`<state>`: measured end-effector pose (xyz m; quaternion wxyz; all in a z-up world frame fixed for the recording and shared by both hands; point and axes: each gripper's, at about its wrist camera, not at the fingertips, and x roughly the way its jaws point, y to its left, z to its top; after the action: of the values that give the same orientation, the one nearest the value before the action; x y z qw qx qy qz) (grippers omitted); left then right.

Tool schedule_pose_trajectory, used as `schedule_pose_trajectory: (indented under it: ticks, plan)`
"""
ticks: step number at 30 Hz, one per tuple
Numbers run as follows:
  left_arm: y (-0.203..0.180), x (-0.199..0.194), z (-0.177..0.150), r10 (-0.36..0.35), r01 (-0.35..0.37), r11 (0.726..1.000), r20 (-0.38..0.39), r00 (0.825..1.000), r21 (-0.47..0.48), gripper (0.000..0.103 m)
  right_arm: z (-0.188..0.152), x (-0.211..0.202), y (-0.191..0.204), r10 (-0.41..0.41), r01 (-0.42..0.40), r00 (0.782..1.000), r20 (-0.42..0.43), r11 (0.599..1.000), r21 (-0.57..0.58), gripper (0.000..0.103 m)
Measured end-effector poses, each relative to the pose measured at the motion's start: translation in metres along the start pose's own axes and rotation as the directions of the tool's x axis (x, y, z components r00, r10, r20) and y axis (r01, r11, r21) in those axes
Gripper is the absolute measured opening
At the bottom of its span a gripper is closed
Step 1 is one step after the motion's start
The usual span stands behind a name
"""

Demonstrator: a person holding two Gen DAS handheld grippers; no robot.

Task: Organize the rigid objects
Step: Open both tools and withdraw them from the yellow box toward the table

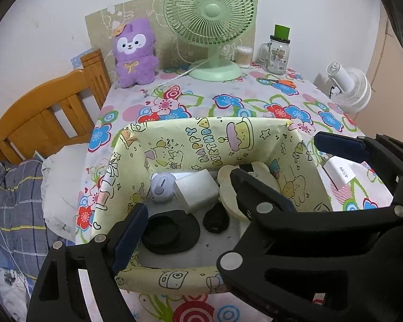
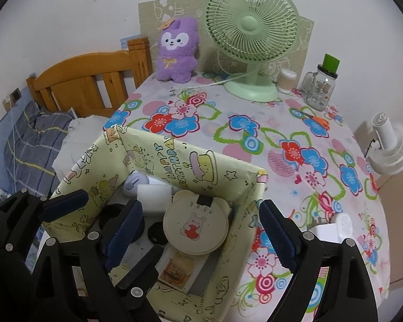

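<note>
**Cream mirror rests inside the box**

Cream round compact (image 2: 196, 224) leans at the 3 o'clock side of the yellow papered box (image 2: 223, 177) on the worktop (image 2: 295, 145). It looks light, stiff and smooth, probably breakable; take it by the rim. Left gripper (image 1: 228, 177) and right gripper (image 2: 198, 237) stand wide, holding nothing.
</note>
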<state>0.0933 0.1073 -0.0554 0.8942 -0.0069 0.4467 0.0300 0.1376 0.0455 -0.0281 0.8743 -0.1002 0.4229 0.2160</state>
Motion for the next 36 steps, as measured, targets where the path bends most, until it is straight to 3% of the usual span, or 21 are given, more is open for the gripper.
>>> schedule_pose_trajectory:
  ticks: [20,36]
  plan:
    - [-0.030,-0.020,0.000,0.019,-0.021,0.999,0.039,0.999,0.040,0.088,-0.010,-0.029,-0.024,-0.049,0.048,0.998,0.035,0.998,0.029,0.094]
    - [-0.074,-0.037,0.003,-0.015,0.009,0.996,0.075,0.997,0.088,0.088,-0.024,-0.062,-0.061,-0.090,0.086,0.993,0.072,0.995,0.059,0.093]
